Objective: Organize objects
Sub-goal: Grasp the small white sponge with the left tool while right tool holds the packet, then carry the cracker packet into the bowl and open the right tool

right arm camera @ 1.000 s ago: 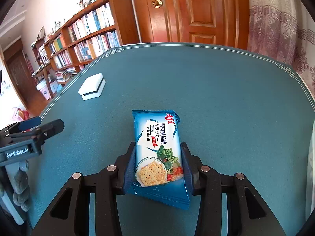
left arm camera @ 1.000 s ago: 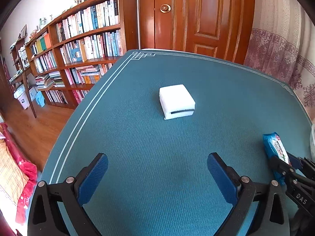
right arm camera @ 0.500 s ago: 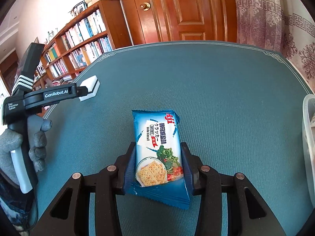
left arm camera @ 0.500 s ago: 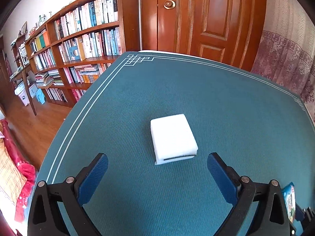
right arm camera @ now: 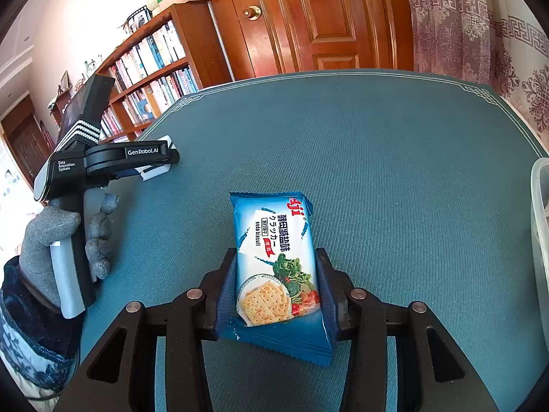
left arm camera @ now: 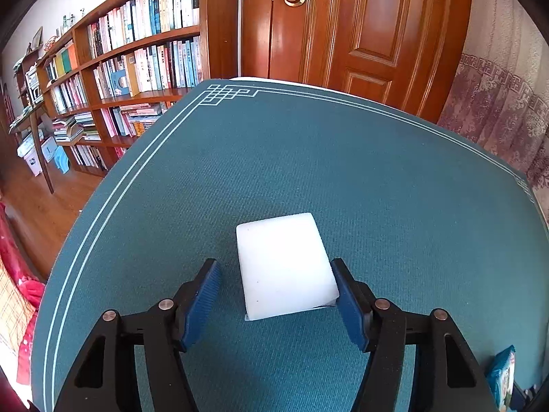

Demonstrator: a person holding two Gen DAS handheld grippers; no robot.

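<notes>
A white rectangular block [left arm camera: 286, 264] lies on the teal table cloth [left arm camera: 308, 158]. My left gripper [left arm camera: 276, 274] is around it with the jaws partly closed: the right pad touches the block, the left pad stands a small gap off. In the right wrist view the block [right arm camera: 156, 171] is mostly hidden behind the left gripper [right arm camera: 164, 158]. My right gripper [right arm camera: 276, 285] is shut on a blue cracker packet [right arm camera: 278, 267], held just above the cloth. The packet's corner shows in the left wrist view [left arm camera: 502, 377].
A clear plastic container's rim [right arm camera: 540, 226] stands at the right edge of the table. A bookcase [left arm camera: 130, 68] and a wooden door [left arm camera: 360, 34] are beyond the far table edge. A curtain [left arm camera: 504, 120] hangs at the right.
My left gripper has moved forward to the white block and its jaws have narrowed around it. My right gripper still holds the cracker packet and has shifted slightly.
</notes>
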